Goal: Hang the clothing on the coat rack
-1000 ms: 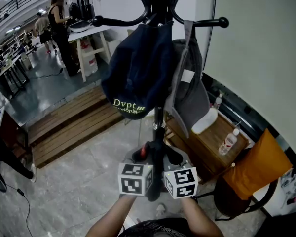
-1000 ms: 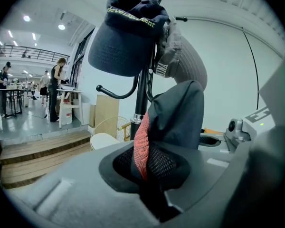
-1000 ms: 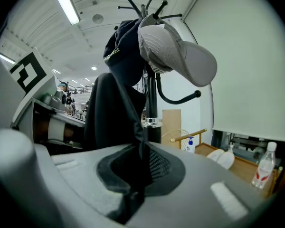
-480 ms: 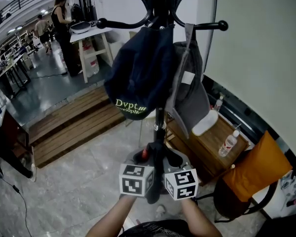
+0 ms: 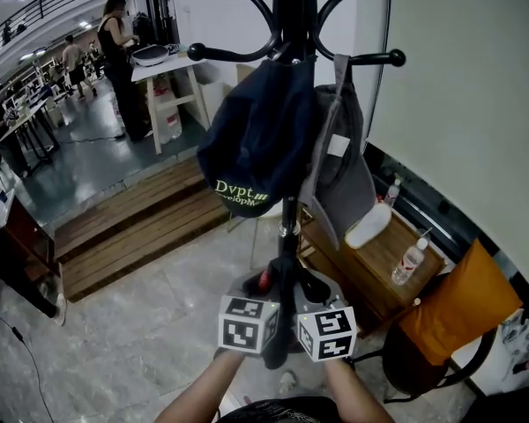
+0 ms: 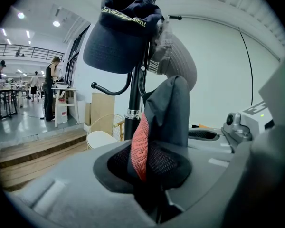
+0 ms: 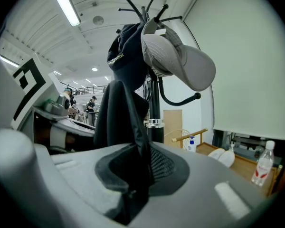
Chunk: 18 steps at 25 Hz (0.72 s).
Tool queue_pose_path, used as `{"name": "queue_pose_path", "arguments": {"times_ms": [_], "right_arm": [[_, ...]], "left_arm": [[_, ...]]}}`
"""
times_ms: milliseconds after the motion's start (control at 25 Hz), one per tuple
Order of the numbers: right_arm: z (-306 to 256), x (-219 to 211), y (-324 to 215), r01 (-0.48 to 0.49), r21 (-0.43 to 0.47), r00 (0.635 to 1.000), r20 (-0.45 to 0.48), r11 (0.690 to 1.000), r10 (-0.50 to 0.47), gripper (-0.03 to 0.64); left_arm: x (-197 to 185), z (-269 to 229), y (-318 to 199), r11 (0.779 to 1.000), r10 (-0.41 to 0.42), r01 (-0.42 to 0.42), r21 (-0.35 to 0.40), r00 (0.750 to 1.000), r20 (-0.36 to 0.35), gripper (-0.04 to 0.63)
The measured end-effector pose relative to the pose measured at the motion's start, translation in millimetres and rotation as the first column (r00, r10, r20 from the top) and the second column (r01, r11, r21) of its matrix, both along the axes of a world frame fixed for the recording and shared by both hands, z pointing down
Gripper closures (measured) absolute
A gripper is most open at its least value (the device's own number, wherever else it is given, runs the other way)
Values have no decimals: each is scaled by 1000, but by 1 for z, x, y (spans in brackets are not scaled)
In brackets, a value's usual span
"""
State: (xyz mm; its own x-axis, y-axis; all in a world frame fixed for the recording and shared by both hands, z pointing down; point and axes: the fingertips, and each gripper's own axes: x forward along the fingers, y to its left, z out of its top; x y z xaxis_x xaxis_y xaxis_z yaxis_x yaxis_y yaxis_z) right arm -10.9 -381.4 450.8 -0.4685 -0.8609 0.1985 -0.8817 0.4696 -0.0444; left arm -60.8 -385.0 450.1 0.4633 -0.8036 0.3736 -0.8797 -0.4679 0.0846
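The black coat rack (image 5: 291, 25) stands straight ahead, its pole running down between my grippers. A navy cap (image 5: 251, 148) with pale lettering hangs on its left hook, and a grey cap (image 5: 339, 161) hangs on the right. Both grippers sit side by side low against the pole. My left gripper (image 5: 260, 287) is shut on a dark garment (image 6: 168, 113) with a red strip (image 6: 141, 144). My right gripper (image 5: 305, 287) is shut on the same dark garment (image 7: 121, 118). The cloth stands up from both sets of jaws; the rest of it is hidden.
A wooden cabinet (image 5: 379, 258) with a plastic bottle (image 5: 409, 258) stands right of the rack by the white wall. An orange cushion (image 5: 463, 302) lies on a chair at lower right. Wooden steps (image 5: 132, 227) lie to the left, and people (image 5: 119, 51) stand at a table beyond.
The view has tilted up a little, so more of the rack's upper hooks show. Both grippers stay together at the pole, still gripping the dark cloth.
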Motion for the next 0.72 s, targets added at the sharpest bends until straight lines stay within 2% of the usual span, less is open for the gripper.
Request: {"name": "queue_pose_path", "arguments": {"times_ms": [360,720], "right_arm": [[-8,4,10,-27,24,1000,10,999,26,565],[-17,4,27,-37,41,999,22,998,36,554]], "left_arm": [[-2,-10,8,999,-7,7,34,1000,-2,497],[-3,-15,23,999,4,-4,49,1000,9,494]]}}
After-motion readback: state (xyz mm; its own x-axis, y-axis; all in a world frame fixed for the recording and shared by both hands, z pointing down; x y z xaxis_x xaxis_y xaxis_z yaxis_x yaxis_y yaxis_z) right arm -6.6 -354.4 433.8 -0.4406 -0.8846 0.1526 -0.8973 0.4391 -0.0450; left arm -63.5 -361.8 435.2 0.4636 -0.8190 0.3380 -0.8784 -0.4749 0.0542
